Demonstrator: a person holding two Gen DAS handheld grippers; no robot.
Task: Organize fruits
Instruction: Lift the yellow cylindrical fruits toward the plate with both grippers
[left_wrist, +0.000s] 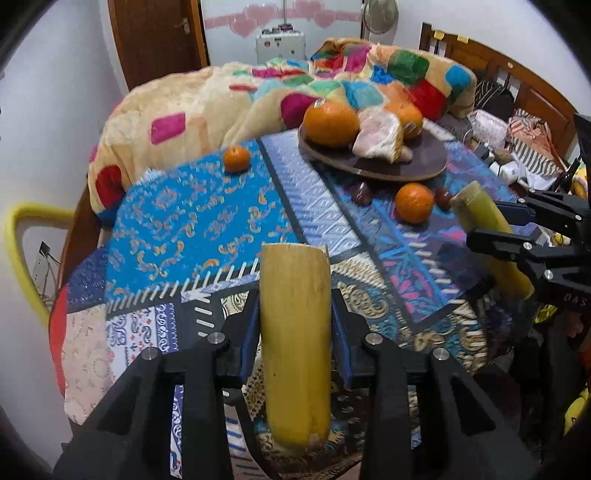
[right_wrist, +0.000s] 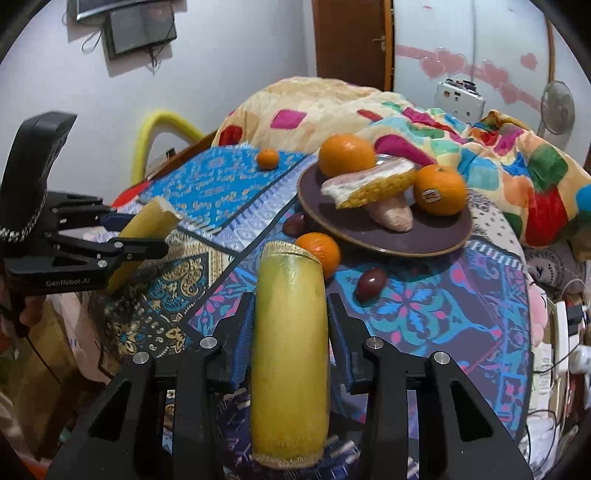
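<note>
We can't really tell what the two yellow sticks are, maybe cut cane or bamboo, and the near end of each one runs under its own camera. The pale pinkish chunks (right_wrist: 369, 192) on the plate (right_wrist: 436, 236) are hard to name too. Some edges are blurred.

Our left gripper (left_wrist: 295, 321) is clamped on the yellower stick (left_wrist: 295, 332), which sits lengthwise between the blue pads and sticks out past the tips. Our right gripper (right_wrist: 290, 325) is squeezed on the greener stick (right_wrist: 290, 350) the same way. Both are held above the patchwork cloth (left_wrist: 192, 221), well short of the plate.

The dark round plate holds two big oranges (right_wrist: 345, 155) plus those pinkish chunks between them. A smaller orange (right_wrist: 319, 254) sits on the cloth just by the plate's near rim, a tiny one (right_wrist: 267, 158) lies further off to the left, and two dark reddish fruits (right_wrist: 371, 282) lie near the rim.
</note>
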